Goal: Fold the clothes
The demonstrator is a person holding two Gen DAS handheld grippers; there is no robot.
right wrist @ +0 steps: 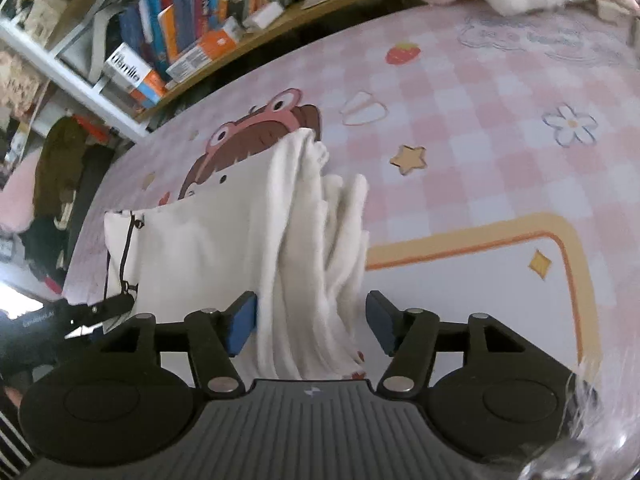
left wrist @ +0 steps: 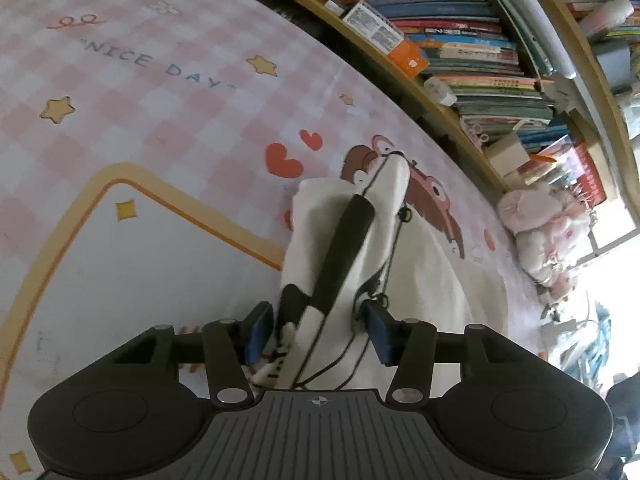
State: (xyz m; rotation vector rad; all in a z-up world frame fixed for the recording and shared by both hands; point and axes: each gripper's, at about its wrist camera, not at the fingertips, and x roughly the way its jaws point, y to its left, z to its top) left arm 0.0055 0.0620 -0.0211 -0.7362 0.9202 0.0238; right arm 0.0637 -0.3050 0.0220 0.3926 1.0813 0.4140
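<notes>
Soft white cloth garment (right wrist: 224, 248) with black trim and a thin black cord, spread partly flat and partly bunched on a pink-and-white checked bed sheet (left wrist: 140, 92) printed with stars, hearts and a cartoon figure. Directly ahead of the right hand-held gripper (right wrist: 310, 326), gathered into loose upright pleats running away from the blue pads, with a flatter panel lying to that gripper's left and a black-edged hem at the far left of the panel. Directly ahead of the left hand-held gripper (left wrist: 316, 334) too, draped in a ridge with a broad black band (left wrist: 344, 256) along it and the cord trailing back toward the pads.

Left hand-held gripper released, pads standing wide with cloth lying between them but not pinched. Right hand-held gripper likewise released, folds rising between its pads without being squeezed.

Likely handling: light, limp, no stiffness of its own, prone to slump and slide out of shape once lifted; nothing fragile. Cord apt to snag on a pad or drag a layer along. Best hold probably at a hem or corner, through all layers at once, rather than mid-panel, where only the top layer would come up.

Stage hard to settle: bunched pleats beside a flat panel would suit either a fold half laid or a heap being spread out.

Beyond the sheet, a wooden bookshelf (left wrist: 460, 40) crammed with books, and pink-and-white plush toys (left wrist: 540, 232) at the far right of the left gripper.
</notes>
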